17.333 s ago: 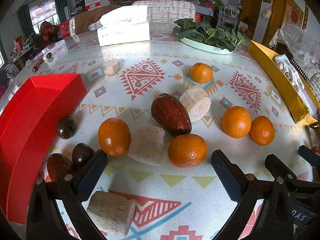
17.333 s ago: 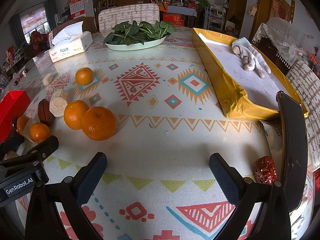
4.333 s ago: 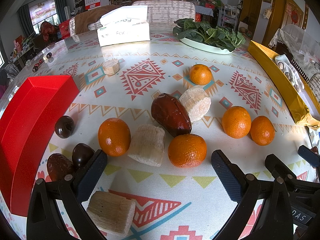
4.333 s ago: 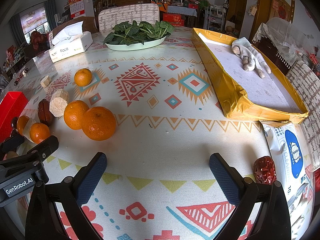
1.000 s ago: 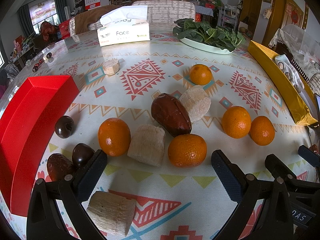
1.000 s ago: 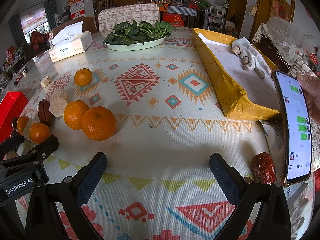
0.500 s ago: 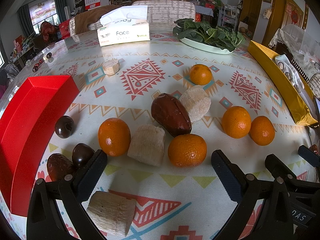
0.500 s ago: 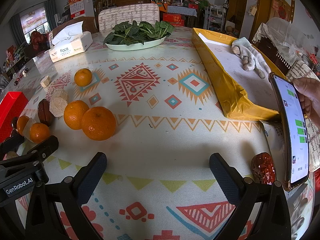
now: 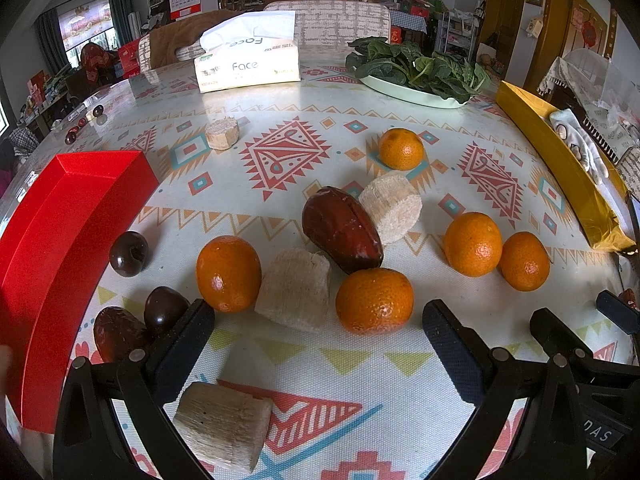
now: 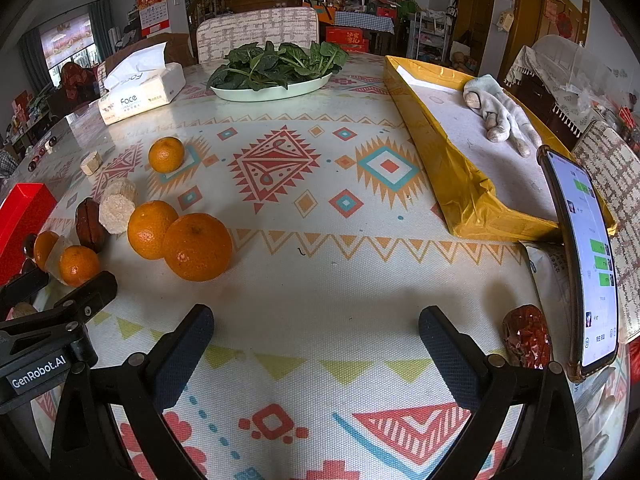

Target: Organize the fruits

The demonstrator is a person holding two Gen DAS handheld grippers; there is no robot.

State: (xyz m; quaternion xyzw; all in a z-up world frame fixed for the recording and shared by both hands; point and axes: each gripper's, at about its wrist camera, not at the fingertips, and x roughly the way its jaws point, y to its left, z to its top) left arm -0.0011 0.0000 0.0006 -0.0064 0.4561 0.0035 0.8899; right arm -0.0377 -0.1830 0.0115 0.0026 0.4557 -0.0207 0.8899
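Fruit lies scattered on the patterned tablecloth. In the left wrist view, several oranges [image 9: 374, 306] sit among pale sugarcane chunks [image 9: 294, 290], a large brown date [image 9: 341, 229] and small dark fruits [image 9: 129, 253]. My left gripper [image 9: 318, 346] rests open just short of them, nothing between its fingers; one cane chunk [image 9: 222, 424] lies by its left finger. A red box [image 9: 60, 216] stands at the left. In the right wrist view, my right gripper [image 10: 316, 350] is open over bare cloth, two oranges [image 10: 197, 246] ahead to its left and a wrinkled red date [image 10: 526, 336] to its right.
A yellow tray [image 10: 456, 184] holding a grey glove [image 10: 498, 114] runs along the right side. A phone [image 10: 582, 256] stands held upright at the far right, above a wipes pack. A tissue pack [image 9: 248, 65] and a plate of greens [image 9: 420, 72] sit at the back.
Both grippers have stayed still and open. The phone at the right edge has shifted slightly and the hand holding it has dropped out of view.
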